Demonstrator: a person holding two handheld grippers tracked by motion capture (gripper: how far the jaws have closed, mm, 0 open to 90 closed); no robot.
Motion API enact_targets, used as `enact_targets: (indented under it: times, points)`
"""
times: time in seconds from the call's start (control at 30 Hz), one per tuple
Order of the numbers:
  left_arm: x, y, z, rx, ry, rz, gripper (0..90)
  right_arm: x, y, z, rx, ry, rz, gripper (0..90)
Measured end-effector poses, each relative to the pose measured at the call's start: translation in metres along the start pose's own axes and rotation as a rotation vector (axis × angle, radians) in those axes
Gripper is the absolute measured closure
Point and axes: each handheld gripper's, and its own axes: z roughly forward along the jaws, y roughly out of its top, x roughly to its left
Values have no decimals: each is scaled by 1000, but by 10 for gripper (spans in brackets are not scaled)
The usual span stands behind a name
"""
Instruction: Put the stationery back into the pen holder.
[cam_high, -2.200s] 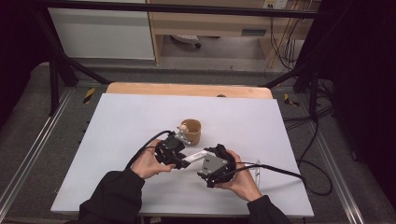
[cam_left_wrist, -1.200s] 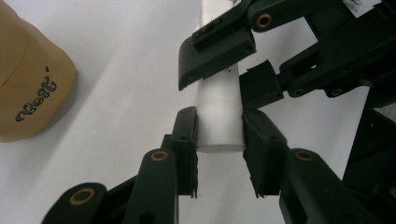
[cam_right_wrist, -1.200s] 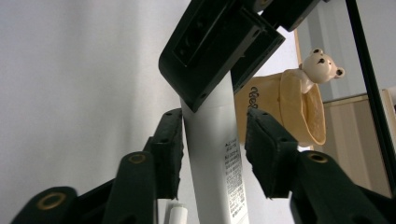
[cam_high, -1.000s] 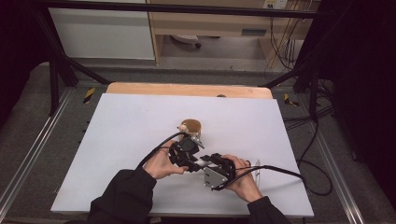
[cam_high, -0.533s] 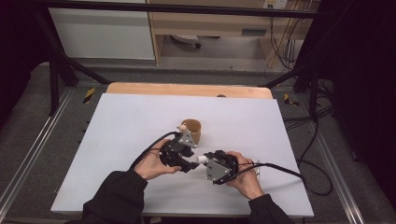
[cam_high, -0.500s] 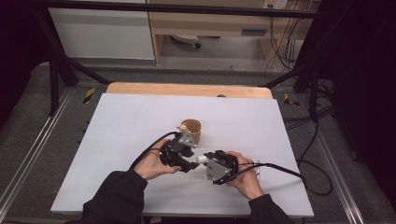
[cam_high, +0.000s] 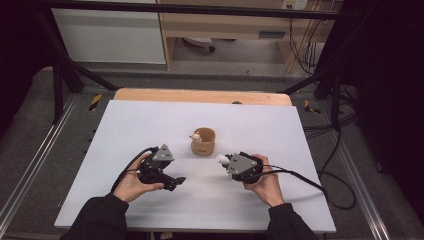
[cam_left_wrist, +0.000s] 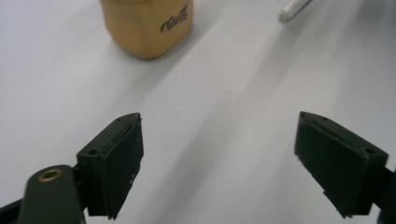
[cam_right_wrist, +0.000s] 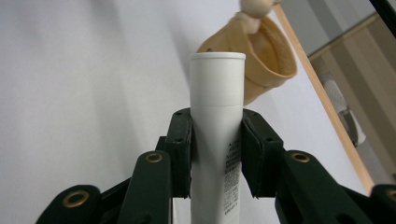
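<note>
Two jaws of my right gripper are clamping the white tube mid-frame, so I'm aiming it squarely at the tan cup center-frame, while my left gripper is gaping empty.

You are working in a lab-style recording bay, not a home. Your table is a plain white sheet laid over a wooden board, and it stands inside a black metal frame whose struts slant down at both far corners. Metal rails run along the grey floor on either side. Bundles of black cables trail across the floor at your right, and more hang against the wall. Behind the table stands a pale wooden bench with a white panel beside it.
</note>
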Motion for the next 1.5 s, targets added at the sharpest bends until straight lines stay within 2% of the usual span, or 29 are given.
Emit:
enact_targets:
  times: [0.1, 0.23, 0.27, 0.47, 0.53, 0.57, 0.6, 0.73, 0.87, 0.9, 0.93, 1.0, 1.07, 1.13, 1.2, 1.23, 1.5]
  points:
    - [6, -12, -3, -18, 25, -41, 115, -7, -1, 1, -16, -6, 94, 667]
    - [14, -28, -9, -43, 54, -84, 94, -14, 1, 0, -34, -10, 187, 667]
    - [15, -32, -11, -50, 58, -96, 90, -17, 1, -1, -44, -7, 226, 667]
    - [24, -56, -18, -77, 88, -154, 88, -27, 4, -3, -76, -7, 361, 668]
    - [27, -62, -20, -77, 99, -167, 88, -29, 5, -3, -89, -6, 402, 668]
    - [28, -66, -22, -80, 103, -174, 88, -32, 5, -4, -108, -3, 444, 668]
    - [29, -69, -23, -83, 106, -182, 88, -32, 5, -4, -108, -3, 444, 668]
    - [33, -79, -27, -95, 120, -206, 88, -36, 7, -4, -139, -12, 518, 668]
    - [34, -87, -30, -94, 130, -216, 88, -41, 9, -3, -181, -34, 597, 668]
    - [35, -88, -30, -94, 131, -219, 87, -43, 12, -2, -199, -49, 634, 668]
    - [36, -89, -30, -91, 132, -223, 87, -43, 12, -2, -199, -49, 634, 668]
    - [37, -91, -31, -92, 138, -231, 84, -46, 16, 0, -235, -67, 684, 667]
    - [38, -92, -31, -94, 142, -237, 83, -48, 17, 1, -245, -71, 694, 667]
    - [39, -94, -32, -92, 143, -239, 80, -52, 22, 5, -266, -82, 739, 668]
    - [39, -94, -32, -93, 146, -245, 80, -53, 23, 6, -268, -84, 749, 667]
    - [40, -95, -32, -95, 145, -247, 78, -56, 26, 9, -283, -86, 774, 667]
    - [40, -96, -33, -98, 150, -254, 71, -60, 35, 24, -312, -87, 824, 667]
